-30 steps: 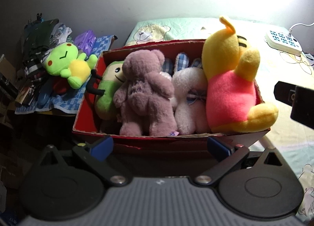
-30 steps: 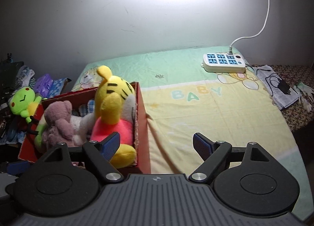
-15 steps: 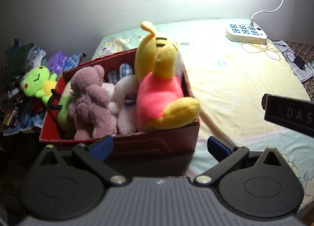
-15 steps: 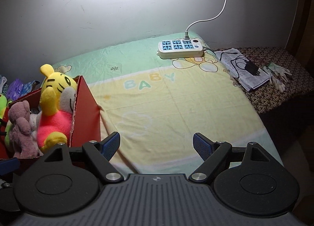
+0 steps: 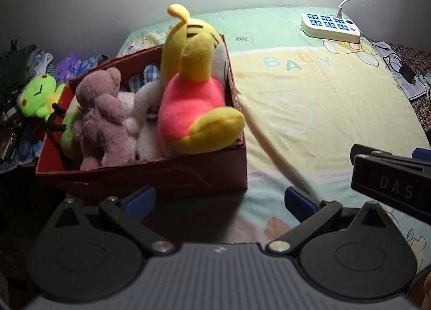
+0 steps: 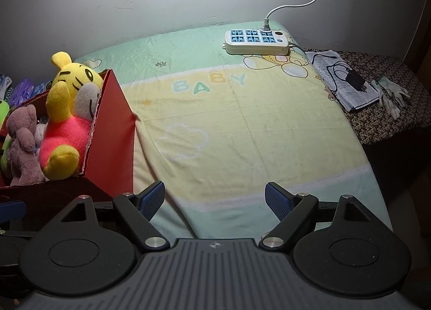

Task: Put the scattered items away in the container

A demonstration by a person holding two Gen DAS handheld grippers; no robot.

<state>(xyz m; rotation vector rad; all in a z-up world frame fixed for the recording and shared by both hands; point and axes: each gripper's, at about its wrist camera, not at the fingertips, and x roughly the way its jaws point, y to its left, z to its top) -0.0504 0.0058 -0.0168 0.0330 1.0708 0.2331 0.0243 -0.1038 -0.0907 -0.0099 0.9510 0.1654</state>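
Observation:
A red cardboard box stands on the bed's left side; it also shows in the right wrist view. Inside it sit a yellow tiger plush in a pink shirt, a mauve teddy bear, a white plush and a green plush at the left wall. A green frog plush lies outside, left of the box. My left gripper is open and empty in front of the box. My right gripper is open and empty over the bed sheet.
The bed has a yellow-green "BABY" sheet. A white power strip with its cable lies at the far edge. Papers, a black charger and gloves lie on a patterned surface at right. Clutter piles up left of the box.
Both grippers have pulled back and swung to the right, away from the box. The box and its plush toys now sit further left in both views. Both grippers stay open.

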